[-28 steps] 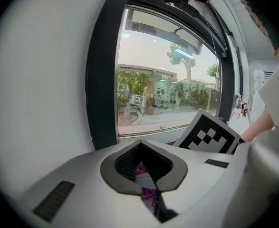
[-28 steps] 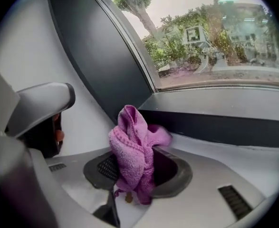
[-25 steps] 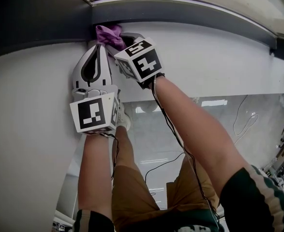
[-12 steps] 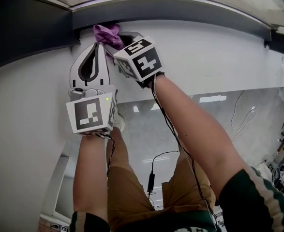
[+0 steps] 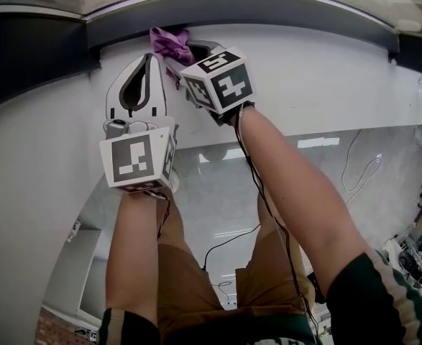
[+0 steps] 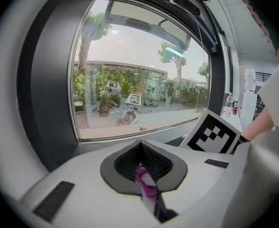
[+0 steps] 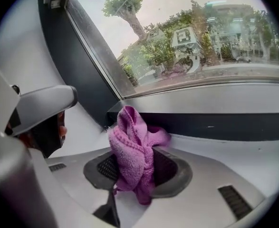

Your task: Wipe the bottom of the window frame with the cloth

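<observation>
Right tool (image 5: 184, 54) tight around purple cloth (image 7: 132, 151), against window frame (image 7: 210, 122) bottom.

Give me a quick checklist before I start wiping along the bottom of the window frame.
1. Cloth clamped in the right tool: ok.
2. Cloth at the left corner of the bottom window frame: ok.
3. Cloth pressing on the frame: cannot tell.
4. Left tool off the path rightward: ok, it sits left of the right tool.
5. Left tool empty: cannot tell; its jaws are together, but something purple shows in their gap.
</observation>
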{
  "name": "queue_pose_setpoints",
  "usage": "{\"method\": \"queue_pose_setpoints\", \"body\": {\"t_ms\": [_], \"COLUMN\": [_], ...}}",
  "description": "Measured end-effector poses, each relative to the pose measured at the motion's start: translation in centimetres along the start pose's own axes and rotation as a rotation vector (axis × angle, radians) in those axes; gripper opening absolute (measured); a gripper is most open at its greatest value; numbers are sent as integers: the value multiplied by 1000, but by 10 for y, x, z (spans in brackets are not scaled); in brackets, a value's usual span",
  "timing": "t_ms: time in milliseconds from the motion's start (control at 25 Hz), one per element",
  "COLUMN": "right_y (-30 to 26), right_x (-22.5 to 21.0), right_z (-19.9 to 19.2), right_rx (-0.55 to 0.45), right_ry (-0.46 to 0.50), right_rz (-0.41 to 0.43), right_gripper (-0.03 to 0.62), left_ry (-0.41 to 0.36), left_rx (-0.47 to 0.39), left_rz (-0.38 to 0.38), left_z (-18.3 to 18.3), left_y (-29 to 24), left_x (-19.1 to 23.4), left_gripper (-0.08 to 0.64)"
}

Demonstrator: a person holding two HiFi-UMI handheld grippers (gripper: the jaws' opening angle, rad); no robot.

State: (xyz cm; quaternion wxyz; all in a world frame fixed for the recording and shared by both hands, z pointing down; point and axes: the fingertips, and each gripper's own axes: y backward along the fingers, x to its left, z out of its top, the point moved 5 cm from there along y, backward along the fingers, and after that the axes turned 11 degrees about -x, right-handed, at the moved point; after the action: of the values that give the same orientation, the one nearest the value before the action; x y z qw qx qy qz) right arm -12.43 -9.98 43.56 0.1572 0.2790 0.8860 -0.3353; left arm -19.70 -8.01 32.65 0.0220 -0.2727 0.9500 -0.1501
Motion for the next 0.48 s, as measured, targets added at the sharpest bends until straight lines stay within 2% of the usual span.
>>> {"method": "queue_pose_setpoints", "body": {"t_ms": [480], "right_y": [47], "right_x": [-49], "right_z": [-3], "right_rx": [-8], "right_ry": [-12], "right_rz": [-16], "right_gripper": [164], "left_ry": [8], "left_rx": [19], "left_rz": [-55], "left_z": [-1], "left_y": [-27], "left_x": [-64], "left_gripper": [6]}}
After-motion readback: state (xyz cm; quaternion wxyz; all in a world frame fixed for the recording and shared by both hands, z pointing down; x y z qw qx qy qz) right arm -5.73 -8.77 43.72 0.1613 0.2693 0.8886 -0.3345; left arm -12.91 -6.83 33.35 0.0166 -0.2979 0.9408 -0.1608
